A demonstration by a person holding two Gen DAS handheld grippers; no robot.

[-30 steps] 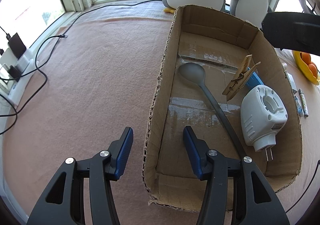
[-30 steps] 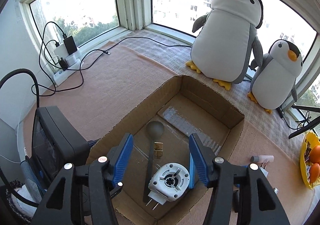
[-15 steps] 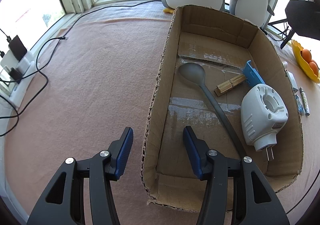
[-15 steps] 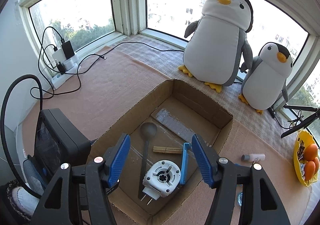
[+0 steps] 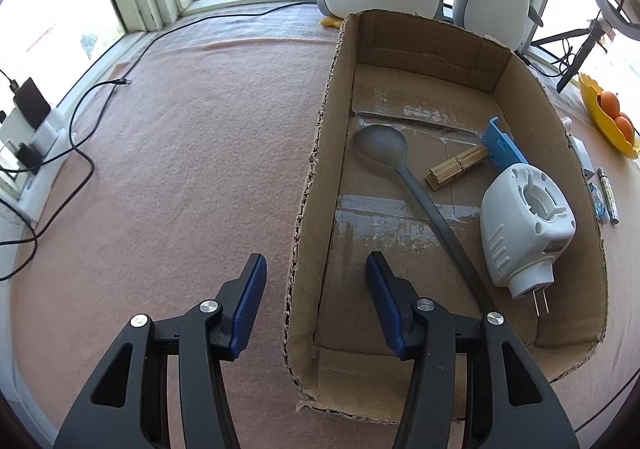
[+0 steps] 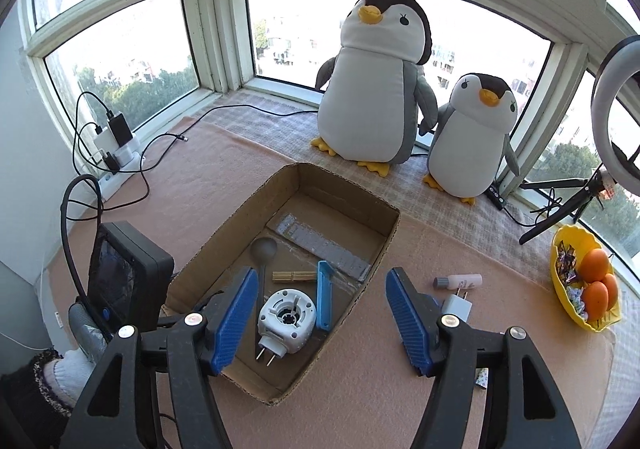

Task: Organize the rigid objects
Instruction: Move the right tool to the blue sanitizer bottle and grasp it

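An open cardboard box [image 5: 316,153] lies on the pink mat. Inside it are a grey spoon [image 5: 380,143], a wooden clothespin [image 5: 458,167], a blue plastic piece [image 5: 504,147] and a white plug-in device [image 5: 524,221]. My left gripper [image 5: 316,289] hovers over the box's near left wall, one finger on either side, with its pads clear of the cardboard. My right gripper [image 6: 320,313] hangs high over the box [image 6: 236,225], its jaws opening with nothing between them. Below it lie the clothespin [image 6: 294,276] and the device [image 6: 286,319].
A small white bottle [image 6: 460,282] and a white charger [image 6: 458,307] lie right of the box. A yellow bowl [image 6: 554,261] of oranges sits far right. Two plush penguins [image 6: 376,89] and a tripod stand at the window. Cables and a power strip [image 6: 116,165] are at the left.
The clothespin, tilted on end in the box a second ago, now lies flat beside the blue piece. My right gripper has risen and drawn back with wider jaws. The left gripper has stayed put.
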